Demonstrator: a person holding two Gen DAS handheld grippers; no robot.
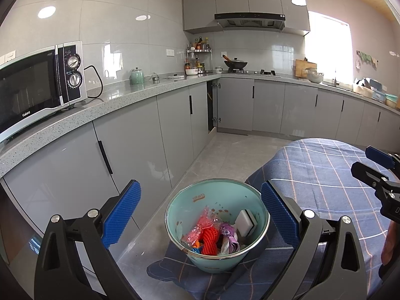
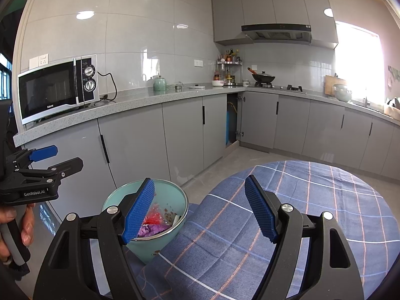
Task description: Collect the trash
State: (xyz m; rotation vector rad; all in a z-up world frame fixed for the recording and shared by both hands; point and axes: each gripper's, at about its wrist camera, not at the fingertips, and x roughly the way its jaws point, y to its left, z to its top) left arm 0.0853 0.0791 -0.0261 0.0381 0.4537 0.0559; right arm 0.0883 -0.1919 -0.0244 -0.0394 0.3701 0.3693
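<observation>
A teal bucket [image 1: 190,200] stands at the table's edge, partly on the blue plaid cloth [image 1: 325,175]. Inside lie a red net bundle [image 1: 210,240], a pink wrapper [image 1: 203,222], a purple wrapper [image 1: 228,235] and a white block [image 1: 245,221]. My left gripper [image 1: 200,215] is open, its blue pads either side of the bucket and clear of it. My right gripper [image 2: 200,207] hangs open over the cloth [image 2: 300,212] with nothing between its fingers. The bucket [image 2: 150,247] sits to its left, partly behind the left finger. Each gripper shows in the other's view: the right gripper [image 1: 360,158], the left gripper [image 2: 68,156].
A grey counter [image 1: 140,92] with a microwave [image 1: 32,92] runs along the left wall above grey cabinets [image 1: 140,145]. A cabinet door stands ajar at the corner [image 1: 212,105]. A wok [image 1: 235,63] sits on the stove. Tiled floor [image 1: 232,155] lies beyond the table. A hand [image 2: 25,225] grips the left gripper's handle.
</observation>
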